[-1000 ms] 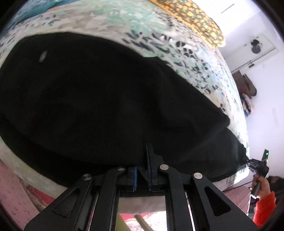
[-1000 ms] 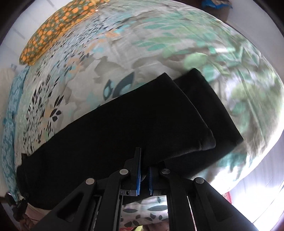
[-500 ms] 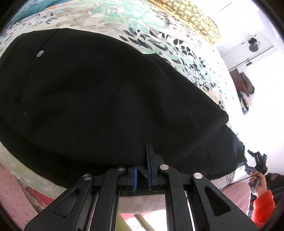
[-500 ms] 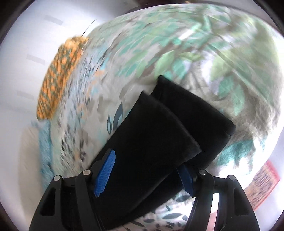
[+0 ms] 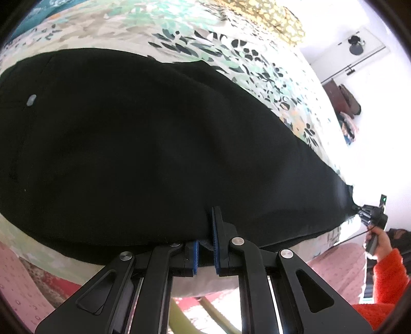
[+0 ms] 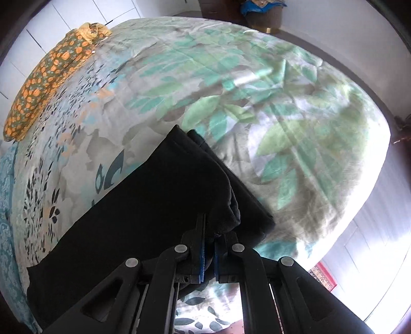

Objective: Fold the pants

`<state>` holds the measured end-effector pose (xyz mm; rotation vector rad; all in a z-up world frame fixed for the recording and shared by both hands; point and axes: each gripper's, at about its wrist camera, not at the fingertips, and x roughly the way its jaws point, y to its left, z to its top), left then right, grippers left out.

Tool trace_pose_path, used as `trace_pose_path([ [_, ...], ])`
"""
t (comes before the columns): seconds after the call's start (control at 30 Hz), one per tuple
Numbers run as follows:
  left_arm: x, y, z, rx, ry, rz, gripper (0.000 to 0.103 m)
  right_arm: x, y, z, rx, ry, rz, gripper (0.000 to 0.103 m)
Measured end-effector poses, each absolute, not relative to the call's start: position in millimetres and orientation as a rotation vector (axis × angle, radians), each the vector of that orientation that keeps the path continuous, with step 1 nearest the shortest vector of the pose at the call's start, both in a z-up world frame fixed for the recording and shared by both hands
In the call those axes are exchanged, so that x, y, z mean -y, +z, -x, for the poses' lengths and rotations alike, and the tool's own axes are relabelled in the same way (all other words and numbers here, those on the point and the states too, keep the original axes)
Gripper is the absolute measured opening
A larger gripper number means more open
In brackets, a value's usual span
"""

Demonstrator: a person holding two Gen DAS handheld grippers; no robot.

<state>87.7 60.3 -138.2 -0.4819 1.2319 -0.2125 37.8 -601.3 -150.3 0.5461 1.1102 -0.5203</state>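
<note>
Black pants (image 5: 143, 144) lie lengthwise on a leaf-patterned bedspread (image 5: 231, 51), one leg stacked over the other. My left gripper (image 5: 205, 246) is shut on the near edge of the pants at the waist end. My right gripper (image 6: 208, 246) is shut on the cuff end of the pants (image 6: 154, 205), bunching the top leg's hem between its blue pads. The right gripper also shows far right in the left wrist view (image 5: 370, 214), pinching the cuff corner. A small grey tag (image 5: 31, 99) shows on the pants at left.
An orange-patterned pillow (image 6: 48, 77) lies at the bed's far end. The bed's near edge (image 5: 213, 285) runs just below my left gripper, with red patterned floor covering (image 5: 23, 277) below. A basket (image 6: 264, 15) stands beyond the bed. The person's red sleeve (image 5: 388, 277) is at lower right.
My right gripper was open half a second ago and has shut on the cuff end. My left gripper has stayed shut on the pants' edge, with the view shifting slightly.
</note>
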Motion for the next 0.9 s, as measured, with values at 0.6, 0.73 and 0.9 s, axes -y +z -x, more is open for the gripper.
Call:
trace_pose_path([
  [0.6, -55, -150, -88, -1.294, -0.219, 0.447, 0.008, 609, -166, -33, -1.176, -0.573, -0.593, 0.006],
  [0.73, -56, -149, -87, -1.297, -0.223, 0.454, 0.008, 609, -167, -35, -1.184, -0.577, -0.589, 0.006],
  [0.9, -56, -144, -82, -1.312, -0.228, 0.46, 0.007, 607, -166, -36, -1.187, -0.586, -0.581, 0.006],
])
